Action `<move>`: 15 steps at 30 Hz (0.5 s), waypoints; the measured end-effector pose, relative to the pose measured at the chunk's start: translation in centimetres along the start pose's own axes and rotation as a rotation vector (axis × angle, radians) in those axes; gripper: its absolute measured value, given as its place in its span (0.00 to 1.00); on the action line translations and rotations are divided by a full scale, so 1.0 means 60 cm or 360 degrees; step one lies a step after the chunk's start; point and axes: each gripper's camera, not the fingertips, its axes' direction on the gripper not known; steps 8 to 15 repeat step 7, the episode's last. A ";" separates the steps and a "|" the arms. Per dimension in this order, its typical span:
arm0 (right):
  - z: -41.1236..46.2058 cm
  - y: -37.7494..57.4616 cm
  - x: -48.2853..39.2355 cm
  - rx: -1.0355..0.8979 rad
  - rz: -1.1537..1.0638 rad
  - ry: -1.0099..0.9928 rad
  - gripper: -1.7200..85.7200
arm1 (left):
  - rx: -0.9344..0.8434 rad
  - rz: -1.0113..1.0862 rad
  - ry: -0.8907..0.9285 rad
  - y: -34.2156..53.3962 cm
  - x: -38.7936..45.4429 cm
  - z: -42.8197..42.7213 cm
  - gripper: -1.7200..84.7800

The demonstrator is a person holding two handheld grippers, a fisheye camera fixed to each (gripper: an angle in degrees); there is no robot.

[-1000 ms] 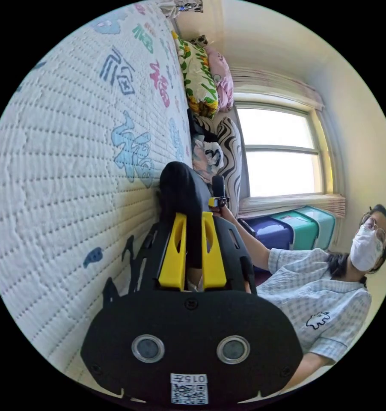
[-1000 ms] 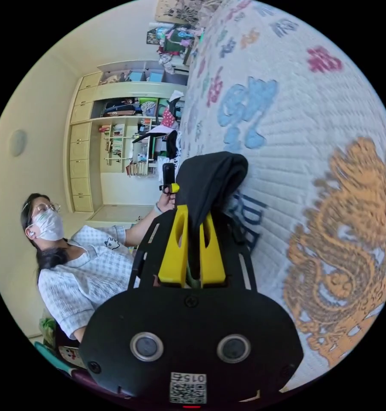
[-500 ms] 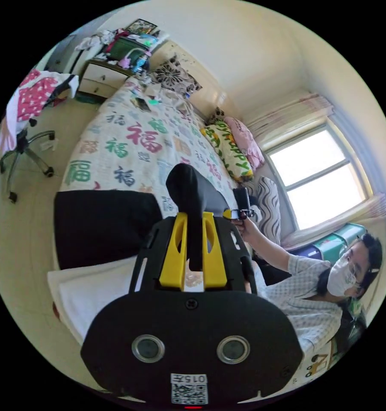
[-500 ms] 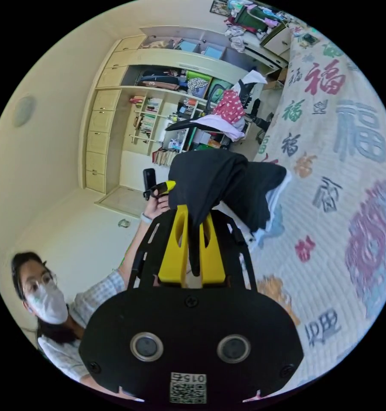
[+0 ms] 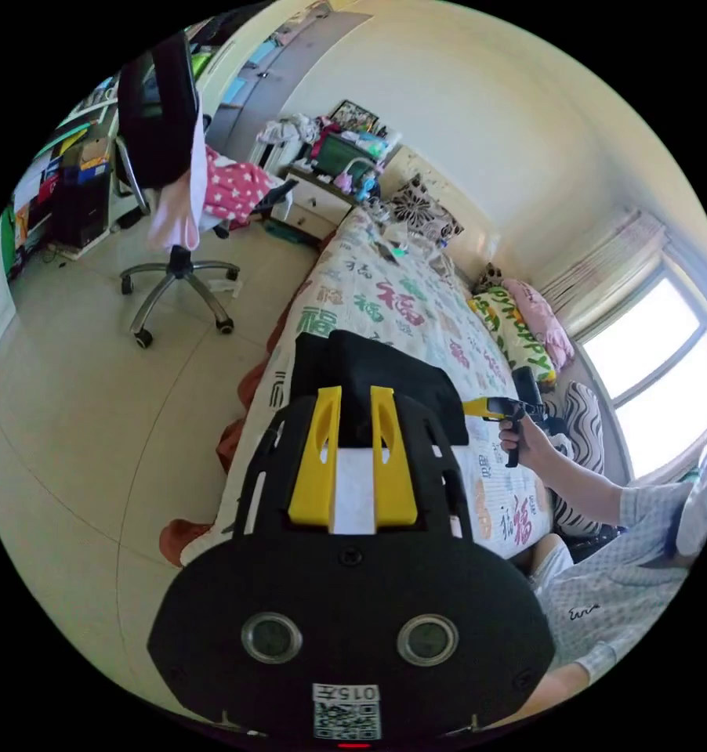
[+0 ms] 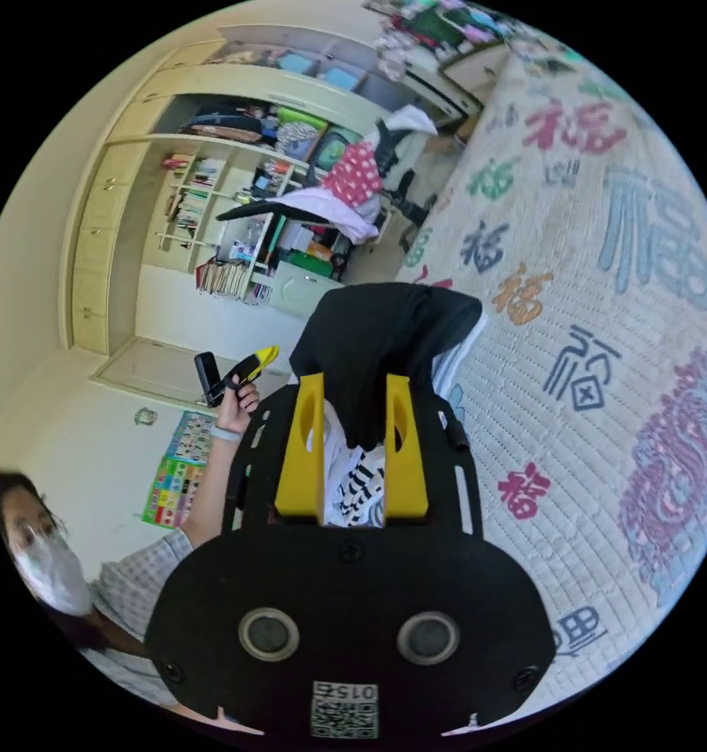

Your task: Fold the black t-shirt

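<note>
our left yellow two-jaw gripper (image 5: pixel 353 407) has its jaws spread, with nothing pressed between them; white fabric shows in the gap. the folded black cotton t-shirt (image 5: pixel 369 376) lies just past the jaw tips, at the near edge of the quilted cream bedspread with coloured characters (image 5: pixel 400 305). in the right gripper view, our right yellow gripper (image 6: pixel 353 392) also stands with jaws apart, a flap of the black t-shirt (image 6: pixel 385 337) hanging loosely between them; we cannot tell whether it touches either jaw.

the bed's edge runs beside bare pale floor (image 5: pixel 79 392), which gives open room out to the wheeled office chair draped with clothes (image 5: pixel 173 196). the far bedspread is free of clothes toward the green and pink pillows (image 5: pixel 526 329).

the tall cream wall shelves (image 6: pixel 212 180) hold books and bundled clothes; we cannot make out more.

half a second ago both grippers were clamped on the black fabric, lifted above the bed; now both have let go and the shirt rests folded on the bedspread. both cameras have swung round since then.
</note>
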 end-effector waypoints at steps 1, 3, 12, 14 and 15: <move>-0.020 0.025 -0.034 0.0098 -0.0107 0.0061 0.14 | 0.0082 0.0047 0.0007 0.038 0.015 -0.035 0.12; -0.029 0.065 -0.098 0.0161 -0.0323 0.0146 0.14 | 0.0142 0.0081 -0.0044 0.103 0.044 -0.073 0.15; 0.061 0.114 -0.199 -0.0251 -0.0548 0.0213 0.17 | 0.0276 0.0053 -0.0170 0.280 0.116 -0.108 0.17; 0.061 0.114 -0.199 -0.0251 -0.0548 0.0213 0.17 | 0.0276 0.0053 -0.0170 0.280 0.116 -0.108 0.17; 0.061 0.114 -0.199 -0.0251 -0.0548 0.0213 0.17 | 0.0276 0.0053 -0.0170 0.280 0.116 -0.108 0.17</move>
